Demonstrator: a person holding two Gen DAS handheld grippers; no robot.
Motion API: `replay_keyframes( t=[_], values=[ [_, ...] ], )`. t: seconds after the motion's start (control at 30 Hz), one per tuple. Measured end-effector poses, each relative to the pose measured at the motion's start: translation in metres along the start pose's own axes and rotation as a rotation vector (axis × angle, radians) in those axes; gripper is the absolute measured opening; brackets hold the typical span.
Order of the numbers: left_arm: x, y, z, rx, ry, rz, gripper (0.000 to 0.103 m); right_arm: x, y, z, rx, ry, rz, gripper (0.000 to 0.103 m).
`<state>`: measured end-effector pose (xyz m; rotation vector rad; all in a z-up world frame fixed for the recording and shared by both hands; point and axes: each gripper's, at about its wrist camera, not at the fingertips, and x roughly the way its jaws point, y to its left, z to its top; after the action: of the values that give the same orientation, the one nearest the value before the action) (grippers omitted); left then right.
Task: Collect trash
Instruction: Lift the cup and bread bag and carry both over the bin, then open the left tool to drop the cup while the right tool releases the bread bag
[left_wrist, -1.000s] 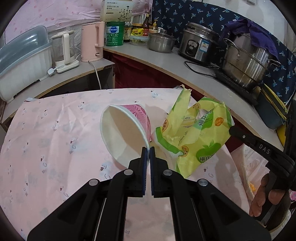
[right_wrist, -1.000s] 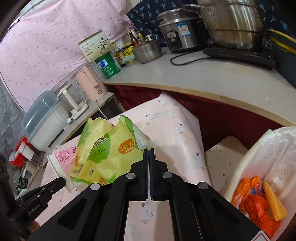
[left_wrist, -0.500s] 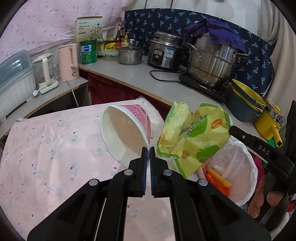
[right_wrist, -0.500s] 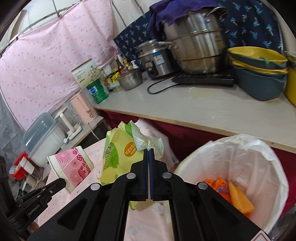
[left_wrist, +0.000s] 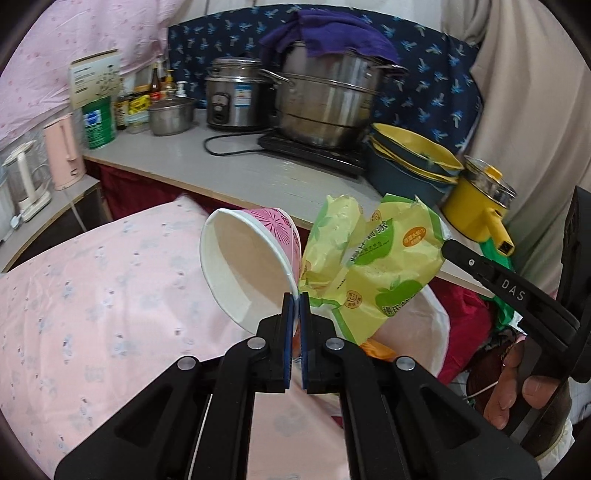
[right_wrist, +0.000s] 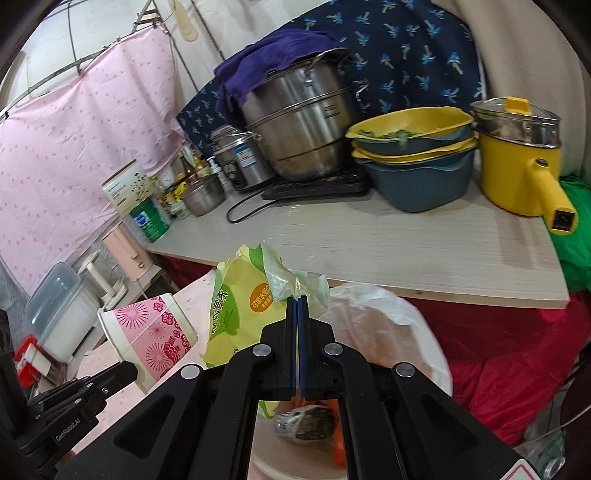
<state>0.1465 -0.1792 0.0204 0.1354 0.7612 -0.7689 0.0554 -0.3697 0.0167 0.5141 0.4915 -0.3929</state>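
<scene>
My left gripper (left_wrist: 296, 295) is shut on the rim of a pink-patterned paper cup (left_wrist: 247, 269), held tilted in the air above the table's right edge. The cup also shows in the right wrist view (right_wrist: 147, 332). My right gripper (right_wrist: 297, 298) is shut on a yellow-green snack bag (right_wrist: 240, 306), hanging over a white-lined trash bin (right_wrist: 388, 325). The bag (left_wrist: 373, 266) hangs right beside the cup in the left wrist view, above the bin (left_wrist: 424, 339). Orange wrappers and other trash lie in the bin.
A pink tablecloth (left_wrist: 110, 295) covers the table at left. A wooden counter (right_wrist: 406, 251) behind the bin holds a large steel pot (right_wrist: 303, 129), stacked blue and yellow bowls (right_wrist: 413, 155), a yellow pot (right_wrist: 517, 162) and a rice cooker (left_wrist: 236, 96). Red cloth (right_wrist: 517, 350) lies right of the bin.
Both grippers have carried the cup and the bag to the right, off the table and over the trash bin. Both stay shut on their loads.
</scene>
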Motion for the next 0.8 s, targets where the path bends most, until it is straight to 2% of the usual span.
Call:
replay_keyframes(
  t=[0.3, 0.37, 0.47, 0.57, 0.63, 0.8],
  values=[
    [0.030, -0.033, -0.006, 0.029, 0.078, -0.062, 0.005, -0.007, -0.028, -0.003, 0.008, -0.001, -0.063, 0.002],
    [0.034, -0.034, -0.007, 0.019, 0.089, -0.056, 0.020, -0.008, -0.030, -0.005, 0.012, 0.003, -0.065, 0.004],
    [0.036, -0.034, -0.008, 0.019, 0.085, -0.046, 0.032, -0.007, -0.032, -0.006, 0.015, 0.006, -0.061, 0.005],
    [0.037, -0.034, -0.009, 0.023, 0.085, -0.031, 0.037, -0.007, -0.031, -0.007, 0.014, 0.005, -0.057, 0.006],
    [0.037, -0.032, -0.010, 0.019, 0.081, -0.019, 0.043, -0.007, -0.029, -0.006, 0.013, 0.007, -0.053, 0.006],
    [0.035, -0.027, -0.009, 0.014, 0.076, -0.001, 0.047, -0.008, -0.026, -0.006, 0.008, 0.006, -0.046, 0.006]
  ],
)
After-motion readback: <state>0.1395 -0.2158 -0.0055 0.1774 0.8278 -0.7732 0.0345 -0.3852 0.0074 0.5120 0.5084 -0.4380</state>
